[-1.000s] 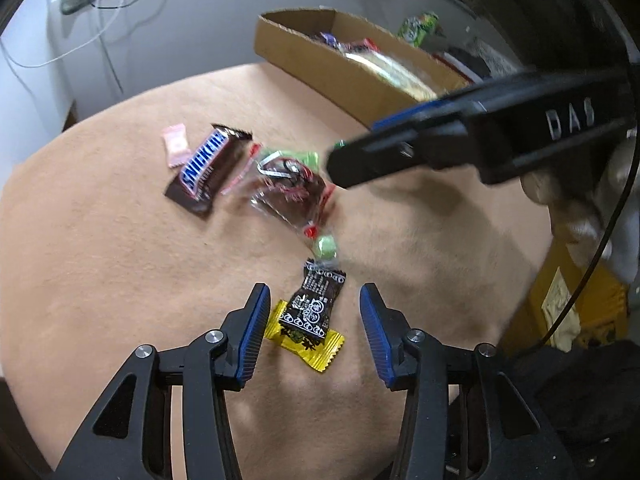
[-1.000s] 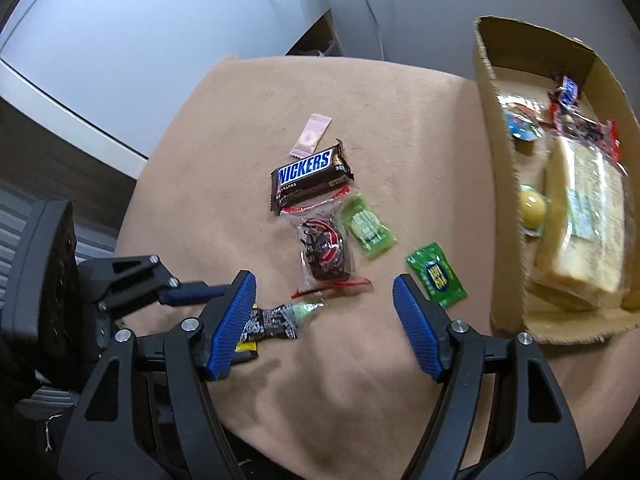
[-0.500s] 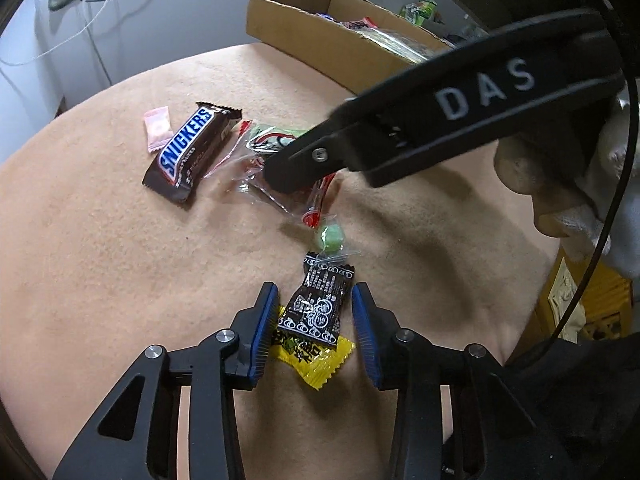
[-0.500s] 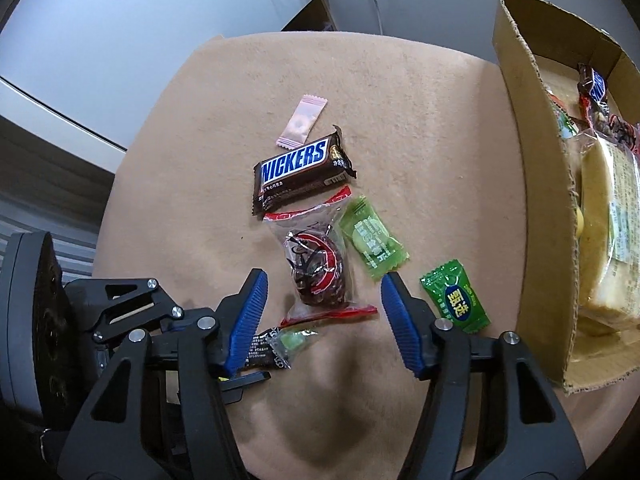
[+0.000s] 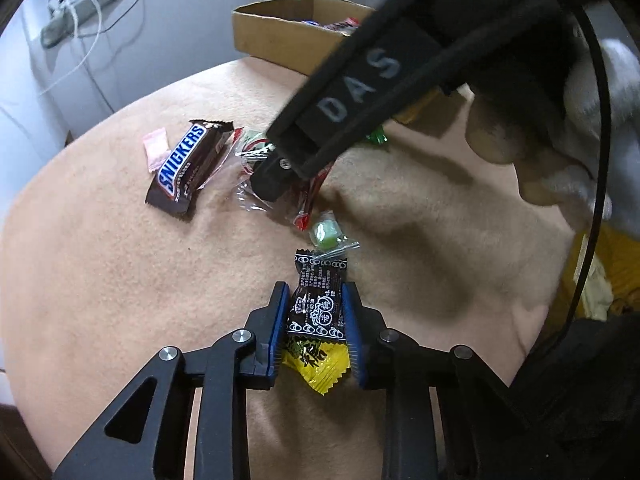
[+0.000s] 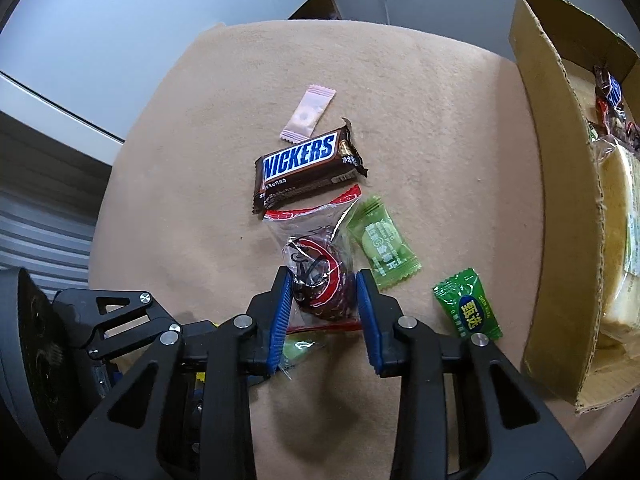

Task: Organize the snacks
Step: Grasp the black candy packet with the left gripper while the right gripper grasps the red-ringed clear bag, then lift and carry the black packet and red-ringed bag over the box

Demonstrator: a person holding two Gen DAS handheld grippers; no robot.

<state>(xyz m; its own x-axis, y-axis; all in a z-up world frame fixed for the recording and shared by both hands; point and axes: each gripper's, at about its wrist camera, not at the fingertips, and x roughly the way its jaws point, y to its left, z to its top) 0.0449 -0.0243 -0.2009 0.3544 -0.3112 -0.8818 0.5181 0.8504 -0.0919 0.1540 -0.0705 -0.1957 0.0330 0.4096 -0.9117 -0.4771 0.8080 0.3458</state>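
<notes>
Snacks lie scattered on a tan cloth-covered table (image 6: 192,184). My left gripper (image 5: 315,292) has its jaws closing, the blue pads touching both sides of a black candy packet (image 5: 318,304) that lies over a yellow packet (image 5: 316,360). My right gripper (image 6: 322,280) points down, jaws closing, pads against a clear, red-edged packet with a dark red snack (image 6: 316,256). In the left wrist view the right gripper's black finger (image 5: 276,176) rests on that packet. A small green candy (image 5: 326,234) lies between the two packets.
A Snickers bar (image 6: 304,168) and a pink candy (image 6: 308,110) lie beyond the red packet. A light green packet (image 6: 384,244) and a dark green one (image 6: 468,308) lie to its right. A cardboard box (image 6: 560,184) holding several snacks stands at the right edge.
Both grippers' jaws have narrowed. The left pads came in onto the black packet. The right gripper came down over the red-edged packet and its pads now flank the snack.
</notes>
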